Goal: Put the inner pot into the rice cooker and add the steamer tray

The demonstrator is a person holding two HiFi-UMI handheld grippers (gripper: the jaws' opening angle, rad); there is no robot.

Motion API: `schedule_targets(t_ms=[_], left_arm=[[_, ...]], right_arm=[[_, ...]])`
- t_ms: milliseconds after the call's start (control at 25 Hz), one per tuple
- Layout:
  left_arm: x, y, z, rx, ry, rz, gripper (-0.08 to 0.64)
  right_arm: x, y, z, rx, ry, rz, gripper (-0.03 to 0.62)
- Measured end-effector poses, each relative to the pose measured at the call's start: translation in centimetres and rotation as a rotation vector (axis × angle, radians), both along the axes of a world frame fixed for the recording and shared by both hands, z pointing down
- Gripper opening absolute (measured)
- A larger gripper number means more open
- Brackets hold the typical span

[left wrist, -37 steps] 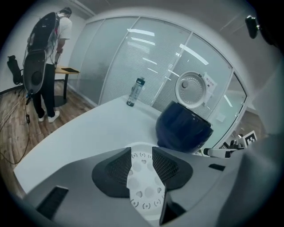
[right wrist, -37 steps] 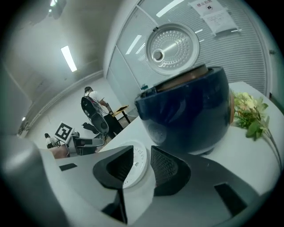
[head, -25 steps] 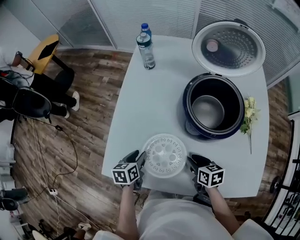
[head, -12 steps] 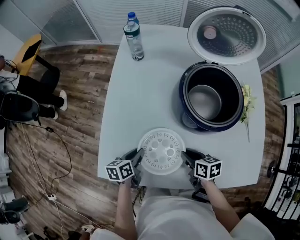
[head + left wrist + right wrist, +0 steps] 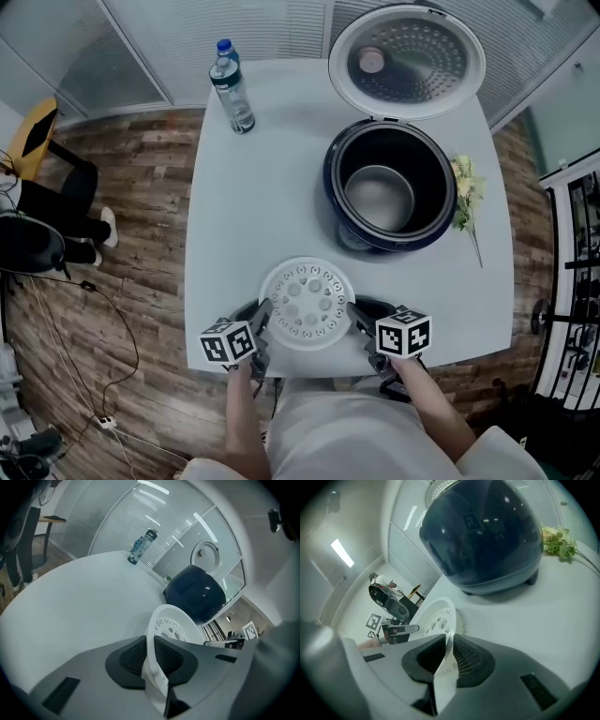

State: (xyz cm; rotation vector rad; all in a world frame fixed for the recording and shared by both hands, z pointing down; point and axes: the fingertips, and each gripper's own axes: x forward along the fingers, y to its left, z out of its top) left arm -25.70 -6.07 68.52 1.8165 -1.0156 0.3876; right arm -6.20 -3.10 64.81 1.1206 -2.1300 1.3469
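Note:
The white perforated steamer tray (image 5: 307,303) lies near the table's front edge. My left gripper (image 5: 262,319) grips its left rim and my right gripper (image 5: 356,317) its right rim. Both have just been closing, and the pads now press on the thin rim (image 5: 151,654) (image 5: 446,660). The dark blue rice cooker (image 5: 389,187) stands open at the back right with the metal inner pot (image 5: 379,198) inside it. From the left gripper view the cooker (image 5: 194,595) sits beyond the tray (image 5: 173,627); in the right gripper view the cooker (image 5: 487,536) looms close above the tray (image 5: 433,618).
The cooker's lid (image 5: 406,61) stands open behind the body. A water bottle (image 5: 232,89) stands at the table's back left. A sprig of flowers (image 5: 466,187) lies right of the cooker. The white table (image 5: 262,206) ends just below the tray; wooden floor lies beyond.
Both grippers' jaws have narrowed onto the tray's rims, having stood wider beside it. The head view has shifted, so everything sits further left in the picture.

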Motion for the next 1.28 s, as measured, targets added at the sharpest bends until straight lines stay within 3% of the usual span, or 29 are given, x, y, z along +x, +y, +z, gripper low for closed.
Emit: schedule_targets(t_ms=[280, 760, 1040, 1280], left_arm=[[0.3, -0.6, -1.3, 0.022, 0.020, 0.011, 0.048], [-0.1, -2.4, -5.5, 0.115, 0.022, 0.014, 0.044], [-0.9, -4.0, -10.2, 0.204, 0.038, -0.001, 0.046], [-1.2, -5.2, -14.1, 0.252, 0.114, -0.031, 0.046]], right_arm=[[0.3, -0.2, -1.3, -0.019, -0.079, 0.055, 0.052], [0.0, -1.8, -6.0, 0.067, -0.135, 0.088, 0.043], [-0.7, -2.9, -9.8, 0.150, -0.182, 0.078, 0.043], [-0.9, -4.4, -13.8, 0.249, -0.189, 0.058, 0.043]])
